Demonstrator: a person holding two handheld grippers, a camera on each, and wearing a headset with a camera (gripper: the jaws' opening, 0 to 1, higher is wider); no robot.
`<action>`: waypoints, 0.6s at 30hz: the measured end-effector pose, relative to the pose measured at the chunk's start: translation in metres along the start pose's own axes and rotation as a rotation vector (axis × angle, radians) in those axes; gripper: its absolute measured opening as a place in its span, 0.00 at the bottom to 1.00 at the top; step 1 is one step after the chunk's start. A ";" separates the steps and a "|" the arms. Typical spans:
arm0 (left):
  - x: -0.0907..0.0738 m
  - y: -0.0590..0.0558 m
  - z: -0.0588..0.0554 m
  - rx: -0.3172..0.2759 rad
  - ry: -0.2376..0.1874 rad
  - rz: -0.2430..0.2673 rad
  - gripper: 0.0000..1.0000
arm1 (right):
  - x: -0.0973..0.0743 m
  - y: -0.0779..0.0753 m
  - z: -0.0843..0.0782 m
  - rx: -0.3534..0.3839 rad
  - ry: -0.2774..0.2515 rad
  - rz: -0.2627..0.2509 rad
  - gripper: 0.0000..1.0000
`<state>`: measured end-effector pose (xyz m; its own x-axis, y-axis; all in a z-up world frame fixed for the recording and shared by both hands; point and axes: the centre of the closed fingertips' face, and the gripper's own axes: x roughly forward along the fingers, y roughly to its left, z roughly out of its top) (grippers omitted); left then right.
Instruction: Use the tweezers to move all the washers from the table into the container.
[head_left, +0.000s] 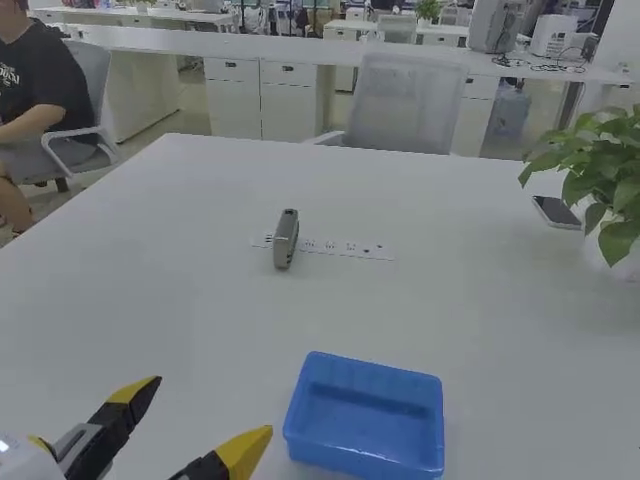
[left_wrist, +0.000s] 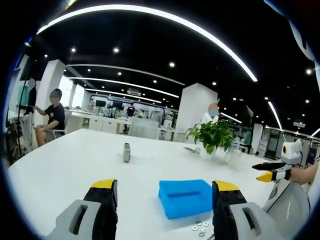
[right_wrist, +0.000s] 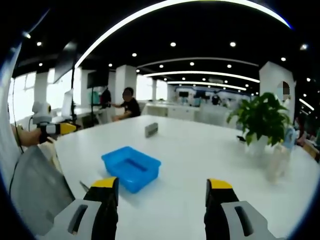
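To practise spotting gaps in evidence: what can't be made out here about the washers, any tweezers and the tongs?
Washers: left gripper view, too small to count, near the bottom edge.
Thin object beside the container: right gripper view, too small to tell whether it is tweezers.
Gripper: head view, body cut by the bottom edge; side unclear.
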<state>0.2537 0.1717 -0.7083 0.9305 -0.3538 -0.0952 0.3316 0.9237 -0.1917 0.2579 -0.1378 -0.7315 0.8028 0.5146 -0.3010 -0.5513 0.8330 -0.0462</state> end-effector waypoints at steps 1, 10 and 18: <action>0.000 0.000 0.000 0.000 0.000 0.001 0.78 | 0.000 0.000 0.000 0.000 -0.001 0.001 0.69; 0.001 -0.001 -0.002 0.005 0.009 -0.004 0.78 | -0.001 -0.002 0.001 0.005 -0.009 -0.008 0.69; 0.000 0.000 -0.002 0.002 0.012 -0.003 0.78 | -0.005 -0.009 0.006 0.078 -0.046 -0.028 0.69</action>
<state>0.2532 0.1711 -0.7103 0.9277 -0.3579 -0.1064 0.3343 0.9231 -0.1899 0.2603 -0.1469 -0.7238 0.8281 0.4982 -0.2569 -0.5107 0.8595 0.0206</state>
